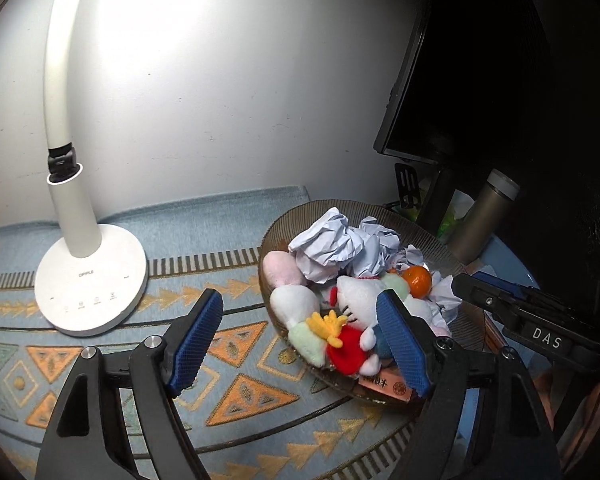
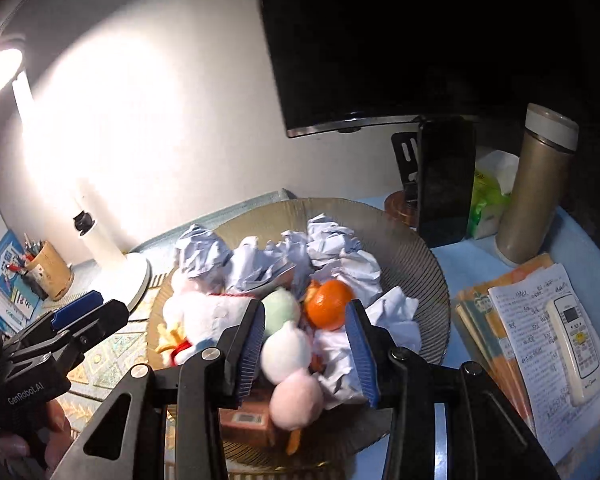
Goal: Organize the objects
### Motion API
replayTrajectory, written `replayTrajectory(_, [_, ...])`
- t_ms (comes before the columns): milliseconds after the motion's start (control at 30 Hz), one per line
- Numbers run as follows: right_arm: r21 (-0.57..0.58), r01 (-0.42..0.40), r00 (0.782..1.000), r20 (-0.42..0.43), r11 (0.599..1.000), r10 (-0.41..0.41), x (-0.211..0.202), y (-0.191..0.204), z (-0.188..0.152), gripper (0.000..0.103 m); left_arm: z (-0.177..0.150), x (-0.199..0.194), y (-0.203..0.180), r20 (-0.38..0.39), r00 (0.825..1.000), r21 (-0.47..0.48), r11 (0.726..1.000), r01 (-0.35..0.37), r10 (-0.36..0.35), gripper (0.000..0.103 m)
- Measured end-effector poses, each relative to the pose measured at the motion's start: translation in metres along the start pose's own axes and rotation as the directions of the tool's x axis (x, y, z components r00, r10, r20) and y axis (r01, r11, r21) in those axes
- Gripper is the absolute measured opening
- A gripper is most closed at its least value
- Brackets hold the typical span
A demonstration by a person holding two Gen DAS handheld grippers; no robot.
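Note:
A ribbed glass bowl (image 1: pixel 340 205) (image 2: pixel 420 248) on the patterned cloth holds crumpled paper balls (image 1: pixel 332 244) (image 2: pixel 260 260), an orange (image 1: pixel 417 280) (image 2: pixel 327 304), a white plush toy (image 1: pixel 352 300) and skewers of three soft balls (image 1: pixel 294 304) (image 2: pixel 286 352). My left gripper (image 1: pixel 299 295) (image 2: pixel 100 306) stands wide open at the bowl's near left rim, nothing between its pads. Over the bowl's right side my right gripper (image 2: pixel 305 305) (image 1: pixel 460 282) hovers with jaws partly apart. A skewer toy lies below and between them, with paper showing beside the right pad.
A white desk lamp (image 1: pixel 88 280) stands left of the bowl. Behind are a dark monitor (image 1: pixel 460 80), a phone on a stand (image 2: pixel 444 184) and a metal flask (image 2: pixel 536 184). Papers with a remote (image 2: pixel 576 344) lie right; a pen cup (image 2: pixel 50 270) far left.

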State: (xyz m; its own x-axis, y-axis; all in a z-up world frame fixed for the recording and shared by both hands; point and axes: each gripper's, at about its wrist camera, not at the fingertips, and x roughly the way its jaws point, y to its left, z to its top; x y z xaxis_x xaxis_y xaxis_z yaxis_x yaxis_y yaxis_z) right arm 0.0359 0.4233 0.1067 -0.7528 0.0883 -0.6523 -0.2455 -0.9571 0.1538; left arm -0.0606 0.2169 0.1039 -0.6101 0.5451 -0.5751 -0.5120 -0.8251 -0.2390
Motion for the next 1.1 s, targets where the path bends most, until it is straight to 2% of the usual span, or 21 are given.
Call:
replayTrajectory(67, [-0.032, -0.037, 0.999, -0.001, 0.999, 0.037, -0.012, 0.021, -0.009, 0.042, -0.008, -0.027, 0.014, 0.022, 1.000, -0.012, 1.000, -0.021, 0.021, 0.078])
replayTrajectory(133, [-0.064, -0.076, 0.997, -0.005, 0.995, 0.076, -0.023, 0.045, -0.019, 0.052, -0.017, -0.055, 0.029, 0.045, 0.998, -0.036, 0.999, -0.040, 0.041, 0.079])
replayTrajectory(167, [-0.081, -0.096, 0.995, -0.004, 0.992, 0.096, -0.027, 0.057, -0.024, 0.063, -0.021, -0.069, 0.038, 0.055, 0.997, -0.051, 0.997, -0.051, 0.054, 0.086])
replayTrajectory(200, [-0.100, -0.115, 0.993, 0.000, 0.988, 0.116, -0.032, 0.070, -0.030, 0.064, -0.026, -0.083, 0.046, 0.071, 0.995, -0.067, 0.996, -0.063, 0.067, 0.094])
replayTrajectory(233, [-0.126, -0.129, 0.992, -0.003, 0.984, 0.129, -0.035, 0.084, -0.036, 0.064, -0.032, -0.097, 0.055, 0.088, 0.993, -0.083, 0.994, -0.077, 0.085, 0.097])
replayTrajectory(367, [-0.211, -0.160, 0.987, -0.035, 0.964, 0.156, -0.040, 0.139, -0.063, 0.064, -0.054, -0.136, 0.087, 0.099, 0.973, -0.122, 0.973, -0.195, 0.208, 0.097])
replayTrajectory(433, [-0.239, -0.177, 0.984, -0.063, 0.955, 0.167, -0.036, 0.162, -0.080, 0.064, -0.069, -0.145, 0.101, 0.067, 0.951, -0.126, 0.948, -0.293, 0.303, 0.097])
replayTrajectory(500, [-0.257, -0.183, 0.982, -0.095, 0.949, 0.164, -0.026, 0.179, -0.097, 0.064, -0.085, -0.144, 0.111, 0.014, 0.923, -0.109, 0.918, -0.380, 0.384, 0.098])
replayTrajectory(600, [-0.260, -0.185, 0.978, -0.144, 0.948, 0.151, -0.004, 0.193, -0.118, 0.064, -0.111, -0.134, 0.122, -0.057, 0.907, -0.090, 0.902, -0.421, 0.418, 0.098])
replayTrajectory(767, [-0.271, -0.139, 0.979, -0.184, 0.953, 0.090, 0.030, 0.196, -0.142, 0.064, -0.139, -0.118, 0.140, -0.123, 0.912, -0.163, 0.899, -0.407, 0.391, 0.098])
replayTrajectory(867, [-0.263, -0.124, 0.977, -0.201, 0.957, 0.071, 0.042, 0.191, -0.148, 0.064, -0.142, -0.109, 0.141, -0.134, 0.912, -0.189, 0.894, -0.406, 0.386, 0.098])
replayTrajectory(967, [-0.246, -0.110, 0.978, -0.200, 0.963, 0.061, 0.048, 0.189, -0.148, 0.064, -0.138, -0.101, 0.137, -0.131, 0.925, -0.222, 0.898, -0.379, 0.358, 0.098])
replayTrajectory(1033, [-0.249, -0.089, 0.981, -0.191, 0.965, 0.041, 0.050, 0.191, -0.147, 0.064, -0.137, -0.094, 0.131, -0.121, 0.920, -0.213, 0.895, -0.391, 0.373, 0.098])
replayTrajectory(1100, [-0.244, -0.080, 0.983, -0.179, 0.966, 0.036, 0.049, 0.189, -0.147, 0.064, -0.142, -0.084, 0.126, -0.121, 0.904, -0.186, 0.885, -0.427, 0.411, 0.098])
